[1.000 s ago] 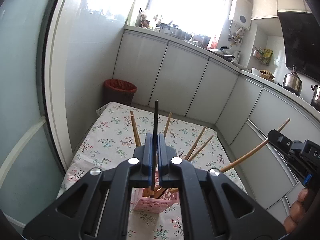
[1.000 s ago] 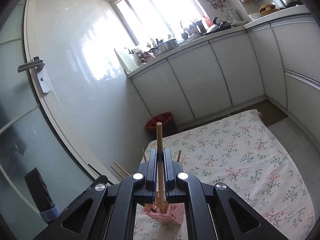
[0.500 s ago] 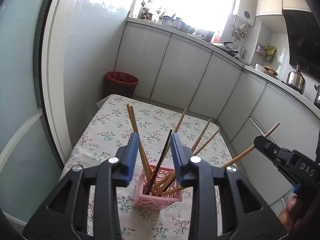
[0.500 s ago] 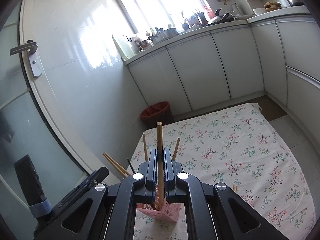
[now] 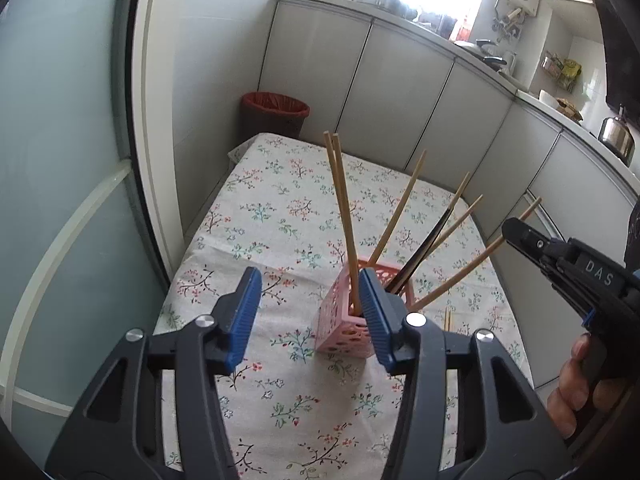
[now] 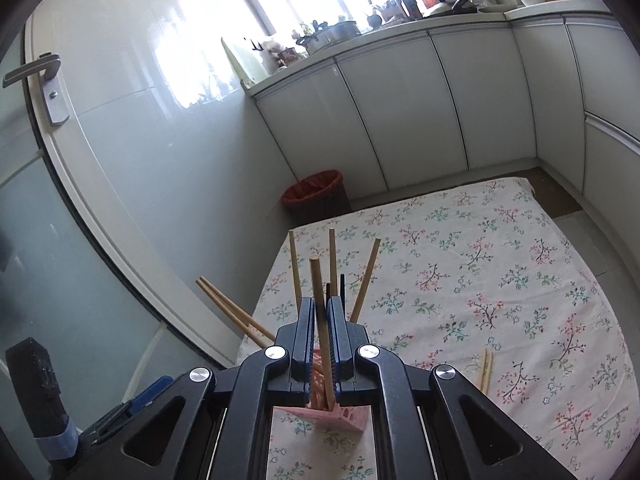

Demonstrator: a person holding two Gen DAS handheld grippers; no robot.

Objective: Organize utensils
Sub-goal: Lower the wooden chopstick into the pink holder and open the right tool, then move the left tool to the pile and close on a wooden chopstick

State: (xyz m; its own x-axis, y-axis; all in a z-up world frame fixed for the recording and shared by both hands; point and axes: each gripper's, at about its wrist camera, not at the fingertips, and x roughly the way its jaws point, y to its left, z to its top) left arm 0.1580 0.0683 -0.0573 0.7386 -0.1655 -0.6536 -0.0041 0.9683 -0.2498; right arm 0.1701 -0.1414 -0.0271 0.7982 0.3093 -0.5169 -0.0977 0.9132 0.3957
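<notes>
**Wooden chopstick over the pink holder**

The right gripper is clamped on a slim, round, pale wooden chopstick, pinched at about mid-length between its ribbed blue pads, with the blunt top standing above the jaws and the lower end dipping below them into the pink perforated plastic basket. The left gripper holds nothing; its jaws are opening, with only flowered cloth between them, and the basket sits just past its right pad.

The chopstick looks light, stiff and smooth, so it would likely pivot or slide in a loose pinch; a mid-length hold should keep it from swinging. The basket appears light too, and could tip under a sideways push.

Beyond the jaws, more wooden chopsticks and a black chopstick fan out of the basket. Two loose chopsticks lie flat on the floral tablecloth, to the right of the right jaws.
</notes>
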